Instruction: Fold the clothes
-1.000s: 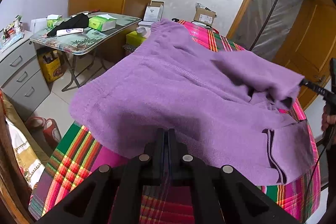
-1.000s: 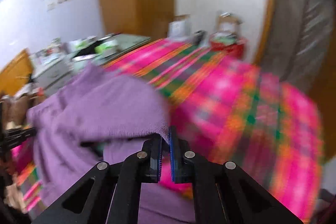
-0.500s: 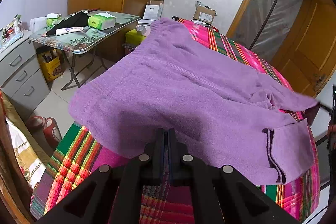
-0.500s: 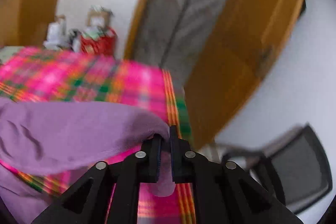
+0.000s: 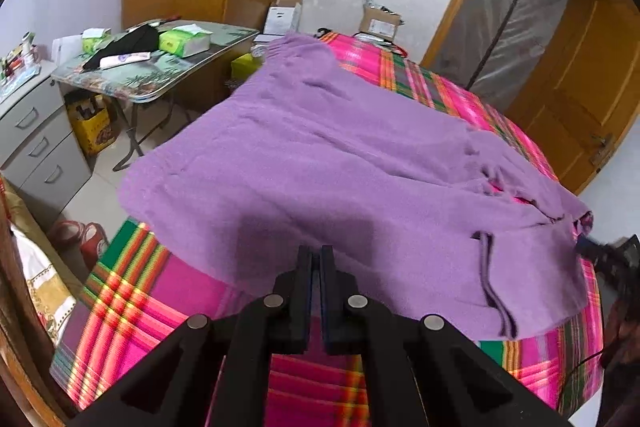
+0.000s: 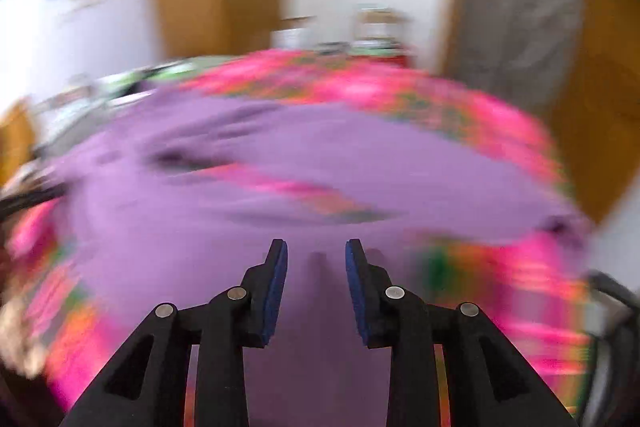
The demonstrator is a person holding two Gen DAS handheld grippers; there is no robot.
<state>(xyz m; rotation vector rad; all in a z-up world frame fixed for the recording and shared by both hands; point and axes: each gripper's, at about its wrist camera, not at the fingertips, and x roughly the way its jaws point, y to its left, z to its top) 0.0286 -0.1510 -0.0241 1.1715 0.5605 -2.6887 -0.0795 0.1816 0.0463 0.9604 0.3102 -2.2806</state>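
Note:
A purple fleece garment (image 5: 320,155) lies spread over a bed with a pink plaid cover (image 5: 160,303). One sleeve (image 5: 552,211) stretches to the bed's right edge. My left gripper (image 5: 316,251) is shut, its tips over the garment's near hem; I cannot tell whether cloth is pinched. In the blurred right wrist view my right gripper (image 6: 316,247) hangs over the purple garment (image 6: 280,187). Its jaws are opening and nothing is between the blue pads (image 6: 278,279). The right gripper (image 5: 604,251) shows as a dark blur beside the sleeve end.
Left of the bed stand a folding table (image 5: 168,83) with tissue packs and grey drawers (image 5: 36,147). Cardboard boxes (image 5: 380,21) sit past the far end. A wooden door (image 5: 580,87) is at the right, and a dark chair (image 6: 612,295) near the bed's right edge.
My right gripper carried the sleeve out toward the bed's right edge and let it go; its jaws have spread. The sleeve now lies flat. The left gripper stayed put.

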